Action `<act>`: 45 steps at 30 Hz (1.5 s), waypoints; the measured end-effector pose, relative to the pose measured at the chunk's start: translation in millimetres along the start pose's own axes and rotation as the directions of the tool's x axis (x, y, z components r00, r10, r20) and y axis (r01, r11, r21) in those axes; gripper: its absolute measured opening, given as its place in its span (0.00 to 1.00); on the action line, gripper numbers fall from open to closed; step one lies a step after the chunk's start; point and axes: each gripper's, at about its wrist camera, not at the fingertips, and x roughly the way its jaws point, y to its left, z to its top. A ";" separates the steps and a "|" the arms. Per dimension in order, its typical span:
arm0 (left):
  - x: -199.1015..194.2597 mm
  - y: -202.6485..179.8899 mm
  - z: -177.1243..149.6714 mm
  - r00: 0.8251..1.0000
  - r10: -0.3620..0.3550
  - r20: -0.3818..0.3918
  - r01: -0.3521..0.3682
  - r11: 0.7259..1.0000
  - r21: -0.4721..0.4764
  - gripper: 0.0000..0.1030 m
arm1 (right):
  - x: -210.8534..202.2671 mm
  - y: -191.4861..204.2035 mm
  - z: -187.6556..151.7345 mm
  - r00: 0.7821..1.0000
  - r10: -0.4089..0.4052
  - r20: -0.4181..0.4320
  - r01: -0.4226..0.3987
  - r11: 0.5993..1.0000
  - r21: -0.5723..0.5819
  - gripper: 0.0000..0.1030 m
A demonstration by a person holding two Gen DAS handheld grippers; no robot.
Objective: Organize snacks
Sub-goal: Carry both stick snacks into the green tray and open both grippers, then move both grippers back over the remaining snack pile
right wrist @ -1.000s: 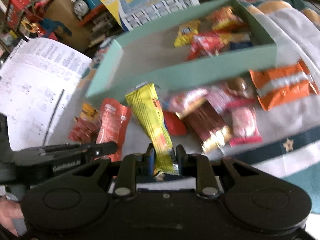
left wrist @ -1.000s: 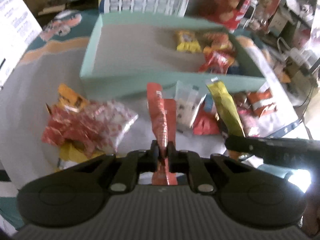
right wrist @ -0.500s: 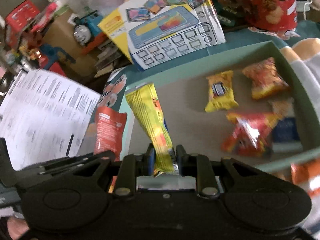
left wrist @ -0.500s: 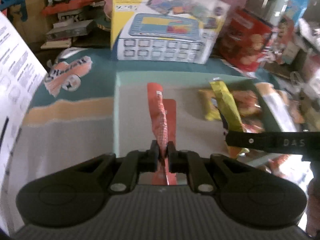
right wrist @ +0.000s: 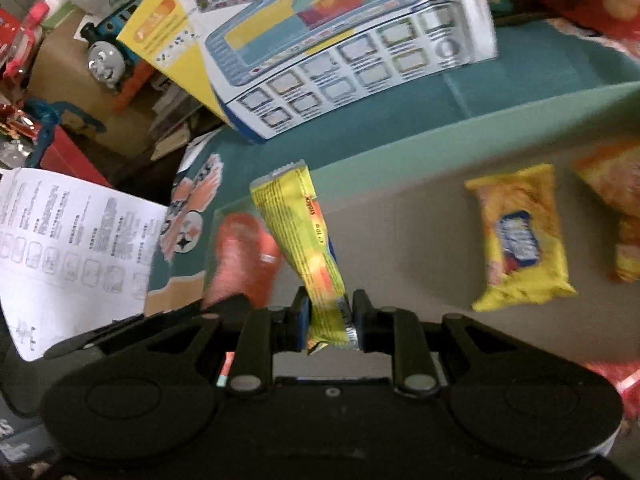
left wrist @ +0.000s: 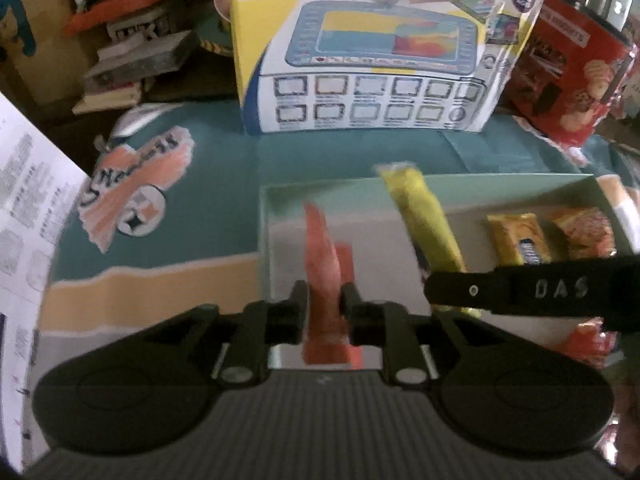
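My left gripper (left wrist: 324,308) is shut on an orange-red snack packet (left wrist: 326,264), held upright over the left end of the mint-green box (left wrist: 344,196). My right gripper (right wrist: 330,316) is shut on a long yellow snack bar (right wrist: 300,232), held over the same box (right wrist: 460,128), just right of the orange packet (right wrist: 236,256). The yellow bar (left wrist: 428,224) and the right gripper's finger (left wrist: 532,292) also show in the left wrist view. Inside the box lie a yellow packet (right wrist: 520,236) and an orange packet (right wrist: 612,180).
A large toy box with a tablet picture (left wrist: 380,52) stands behind the green box. A printed paper sheet (right wrist: 68,248) lies at the left. A red biscuit bag (left wrist: 572,76) and a toy train (right wrist: 108,56) sit at the back. Teal patterned cloth (left wrist: 208,184) covers the surface.
Both grippers have moved forward from the loose snack pile to above the green box, each still holding its packet. The box interior now fills the lower view.
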 end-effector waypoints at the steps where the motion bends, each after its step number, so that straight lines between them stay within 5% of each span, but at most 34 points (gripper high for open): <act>1: -1.7 -0.2 -0.3 1.000 0.011 0.002 -0.011 1.000 0.000 0.45 | -2.0 0.7 2.1 1.000 0.001 0.012 -0.001 1.000 -0.002 0.47; 2: -4.3 1.2 -1.3 1.000 -0.031 0.005 0.031 1.000 -0.007 0.58 | -5.4 1.0 3.1 1.000 0.001 0.031 -0.001 1.000 -0.009 0.69; 4: -14.0 -1.4 -4.3 0.999 -0.015 0.041 0.015 1.000 -0.011 0.77 | -13.6 0.5 2.8 0.997 -0.012 0.076 0.013 1.000 -0.009 0.92; 5: -19.0 -3.8 -5.9 0.998 0.024 0.065 -0.023 1.000 -0.003 0.92 | -18.7 -0.7 1.3 0.995 -0.013 0.095 0.014 1.000 -0.005 0.94; 6: -23.0 -4.9 -7.7 0.995 0.051 0.084 -0.052 0.999 0.001 0.97 | -23.5 -2.4 0.0 0.995 -0.007 0.101 0.008 1.000 -0.002 0.94; 15: -64.4 -0.1 -35.9 0.996 0.054 0.077 -0.050 0.997 -0.053 1.00 | -71.2 -5.0 -34.3 0.990 -0.024 0.137 0.029 0.999 -0.037 1.00; 26: -114.5 2.3 -132.8 0.999 0.035 -0.008 -0.035 0.996 -0.084 1.00 | -127.0 -6.0 -117.2 0.991 0.005 0.132 0.004 0.997 -0.072 1.00; 36: -127.2 20.5 -208.7 0.993 -0.006 -0.118 -0.022 0.972 -0.234 1.00 | -134.8 -20.2 -179.7 0.997 0.015 0.077 -0.011 0.999 -0.047 1.00; 45: -130.0 17.3 -238.7 0.987 -0.080 -0.142 0.028 0.941 -0.336 1.00 | -130.4 -23.0 -212.6 0.999 0.010 0.052 -0.006 0.998 -0.070 1.00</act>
